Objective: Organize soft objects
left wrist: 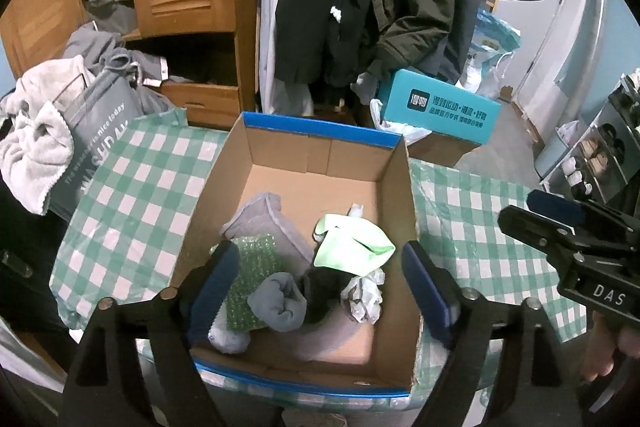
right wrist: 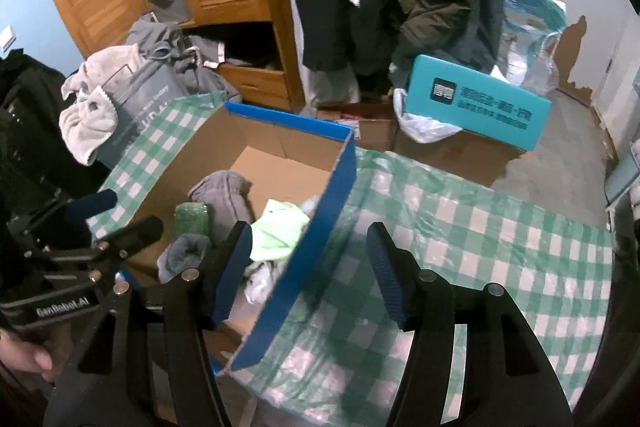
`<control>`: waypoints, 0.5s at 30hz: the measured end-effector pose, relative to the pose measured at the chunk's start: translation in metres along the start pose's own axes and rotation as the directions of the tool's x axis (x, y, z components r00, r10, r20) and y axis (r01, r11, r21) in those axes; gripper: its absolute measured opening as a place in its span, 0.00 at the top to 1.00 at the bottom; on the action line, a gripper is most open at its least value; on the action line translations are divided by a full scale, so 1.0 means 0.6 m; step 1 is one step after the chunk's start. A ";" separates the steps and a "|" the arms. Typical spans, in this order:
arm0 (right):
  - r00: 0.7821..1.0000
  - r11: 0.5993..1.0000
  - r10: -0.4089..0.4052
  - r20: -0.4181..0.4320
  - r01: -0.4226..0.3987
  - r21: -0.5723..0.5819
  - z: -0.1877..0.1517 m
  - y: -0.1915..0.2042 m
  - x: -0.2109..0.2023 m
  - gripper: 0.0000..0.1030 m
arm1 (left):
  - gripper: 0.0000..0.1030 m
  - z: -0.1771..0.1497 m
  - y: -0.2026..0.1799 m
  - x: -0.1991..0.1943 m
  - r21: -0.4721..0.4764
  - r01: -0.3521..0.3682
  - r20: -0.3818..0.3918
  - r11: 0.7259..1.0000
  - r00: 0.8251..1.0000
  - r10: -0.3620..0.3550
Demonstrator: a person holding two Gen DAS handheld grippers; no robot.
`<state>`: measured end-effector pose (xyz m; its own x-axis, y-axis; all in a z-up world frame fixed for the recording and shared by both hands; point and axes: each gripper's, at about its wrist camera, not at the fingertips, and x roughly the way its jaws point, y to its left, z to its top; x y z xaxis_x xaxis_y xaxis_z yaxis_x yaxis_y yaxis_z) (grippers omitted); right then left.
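Hovering above the cardboard box (left wrist: 394, 183), the left gripper (left wrist: 316, 287) is held spread and empty; directly below its fingers, a rolled grey sock (left wrist: 278, 301), a lime-green cloth (left wrist: 352, 243) and bubble wrap (left wrist: 254, 267) are seen. The right gripper (right wrist: 310, 267) is spread, straddling the box's blue wall.

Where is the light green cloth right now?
The light green cloth lies inside the cardboard box, toward its right wall in the left wrist view, above the crumpled white paper and right of the green bubble wrap.
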<state>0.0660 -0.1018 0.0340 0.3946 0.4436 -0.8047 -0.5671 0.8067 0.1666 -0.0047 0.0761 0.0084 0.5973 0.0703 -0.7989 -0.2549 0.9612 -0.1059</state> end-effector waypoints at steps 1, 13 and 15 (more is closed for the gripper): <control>1.000 1.000 -0.003 0.006 0.003 0.002 -0.002 -0.004 -0.005 0.43 | 0.16 0.001 -0.004 -0.003 0.009 -0.011 0.012 1.000 1.000 0.011; 0.999 1.000 -0.023 0.031 0.023 -0.004 -0.022 -0.022 -0.026 0.42 | 0.16 0.007 -0.023 -0.020 0.035 -0.031 0.034 0.999 0.999 0.030; 0.999 1.000 -0.022 0.027 0.022 0.006 -0.022 -0.026 -0.025 0.42 | 0.16 0.007 -0.022 -0.020 0.030 -0.027 0.036 0.999 0.999 0.026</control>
<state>0.0594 -0.1261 0.0359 0.4261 0.4363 -0.7925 -0.5544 0.8182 0.1523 -0.0053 0.0634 0.0221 0.6175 0.1045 -0.7796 -0.2476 0.9666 -0.0665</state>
